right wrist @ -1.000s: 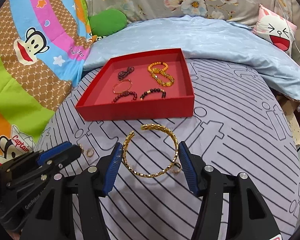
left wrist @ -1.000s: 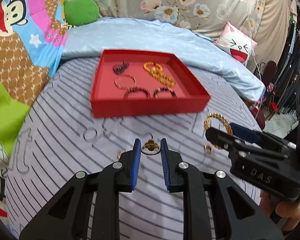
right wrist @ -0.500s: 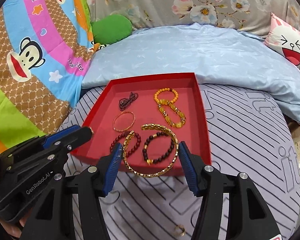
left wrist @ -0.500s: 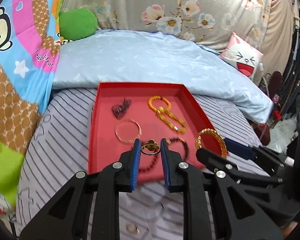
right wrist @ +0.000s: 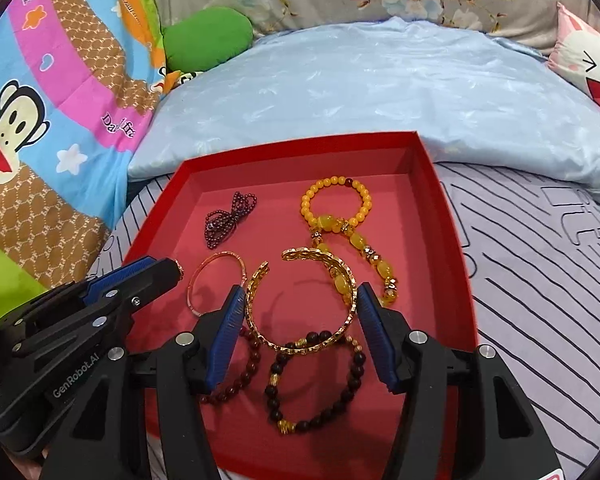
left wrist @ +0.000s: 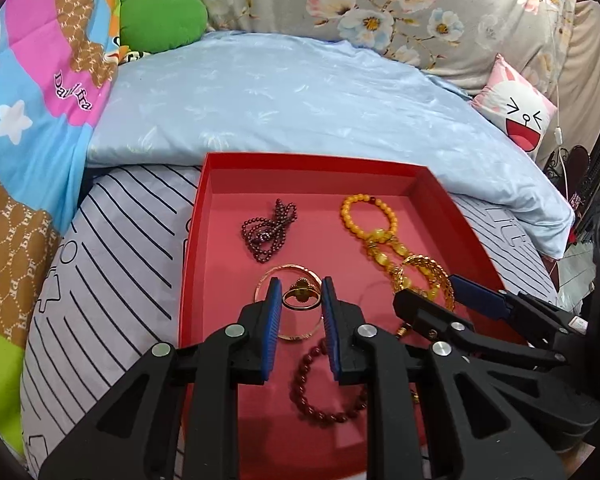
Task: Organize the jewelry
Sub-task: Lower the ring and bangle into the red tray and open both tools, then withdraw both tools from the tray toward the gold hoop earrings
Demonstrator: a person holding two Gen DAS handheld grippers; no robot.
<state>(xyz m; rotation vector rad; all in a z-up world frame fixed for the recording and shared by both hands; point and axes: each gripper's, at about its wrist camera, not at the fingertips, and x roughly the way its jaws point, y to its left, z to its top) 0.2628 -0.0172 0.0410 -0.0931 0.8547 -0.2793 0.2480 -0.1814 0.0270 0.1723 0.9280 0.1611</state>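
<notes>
Left gripper (left wrist: 301,300) narrowly closed, pinching, right gripper (right wrist: 301,308) spread wider, clamping, both pointing forward side by side

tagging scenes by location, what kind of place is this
Most likely a bedroom at home: the red tray of jewelry sits on a bed with a striped sheet, a light blue quilt is bunched behind it, and a cartoon monkey blanket and a pink bunny pillow lie around.
</notes>
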